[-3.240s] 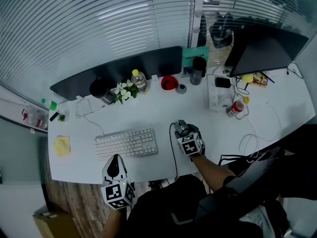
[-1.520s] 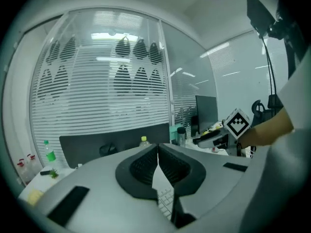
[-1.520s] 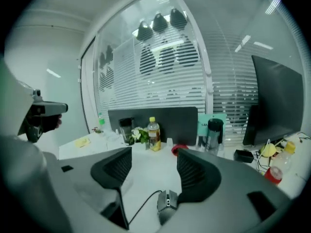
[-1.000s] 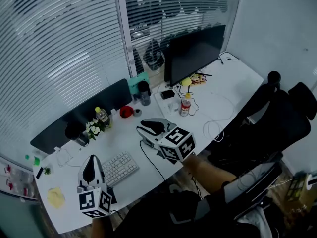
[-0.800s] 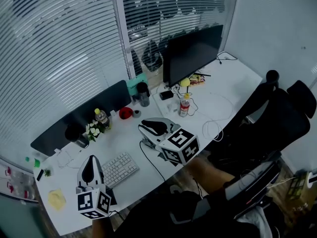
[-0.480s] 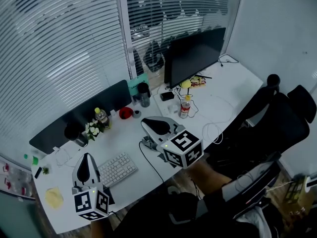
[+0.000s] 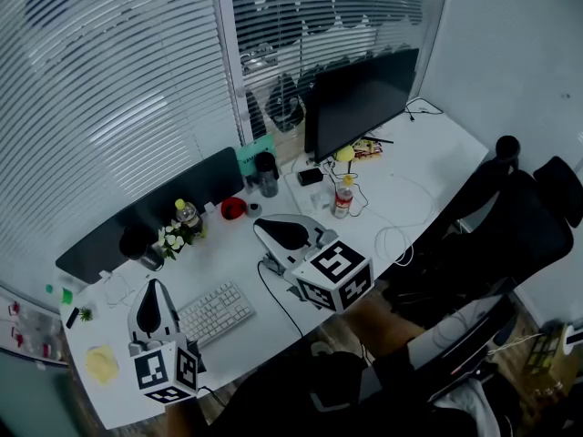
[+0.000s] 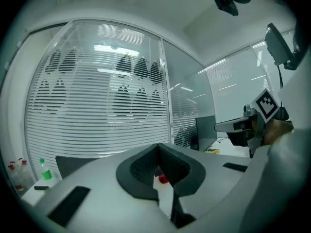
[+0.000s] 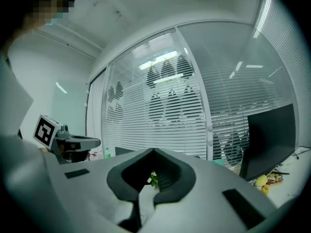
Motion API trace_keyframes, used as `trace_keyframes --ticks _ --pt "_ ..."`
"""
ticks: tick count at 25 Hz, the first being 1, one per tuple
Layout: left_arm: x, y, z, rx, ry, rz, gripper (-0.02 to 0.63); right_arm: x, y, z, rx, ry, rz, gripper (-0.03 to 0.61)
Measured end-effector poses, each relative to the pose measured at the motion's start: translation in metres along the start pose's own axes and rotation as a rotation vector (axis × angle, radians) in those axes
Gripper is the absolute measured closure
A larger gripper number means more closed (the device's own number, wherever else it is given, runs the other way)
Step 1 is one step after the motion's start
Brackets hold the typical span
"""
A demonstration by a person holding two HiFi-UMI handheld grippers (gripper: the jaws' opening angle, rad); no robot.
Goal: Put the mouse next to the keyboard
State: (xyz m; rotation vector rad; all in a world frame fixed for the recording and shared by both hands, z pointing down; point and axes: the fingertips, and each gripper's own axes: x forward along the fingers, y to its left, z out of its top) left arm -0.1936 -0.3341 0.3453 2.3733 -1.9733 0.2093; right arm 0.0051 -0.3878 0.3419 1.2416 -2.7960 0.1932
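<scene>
Left gripper (image 7: 153, 291) and right gripper (image 7: 267, 232) both pinched closed, empty, held above white desk (image 7: 410, 176): small dark wired mouse (image 7: 269, 265) sits near front edge beside white keyboard (image 7: 215, 311), so placement looks done

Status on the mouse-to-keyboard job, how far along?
Done, it seems: what looks like the mouse lies right of the keyboard, half hidden under the right gripper. In hand: nothing; it and the left gripper are shut, empty, raised. Left: nothing obvious.
</scene>
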Motion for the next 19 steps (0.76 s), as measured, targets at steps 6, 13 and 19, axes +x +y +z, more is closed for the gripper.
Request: trace_keyframes --ticks 6,13,19 --pt "-0.004 -0.010 0.006 0.007 -0.015 -0.001 0.584 -0.004 0.002 0.002 -0.020 0.007 0.004 0.580" --pt "-0.007 -0.010 0.008 -0.023 -0.014 0.004 0.584 -0.007 0.006 0.004 -0.023 0.004 0.026 0.579" --pt "-0.011 -0.016 0.003 -0.015 -0.002 0.003 0.584 -0.012 0.006 -0.002 -0.014 0.014 0.019 0.578"
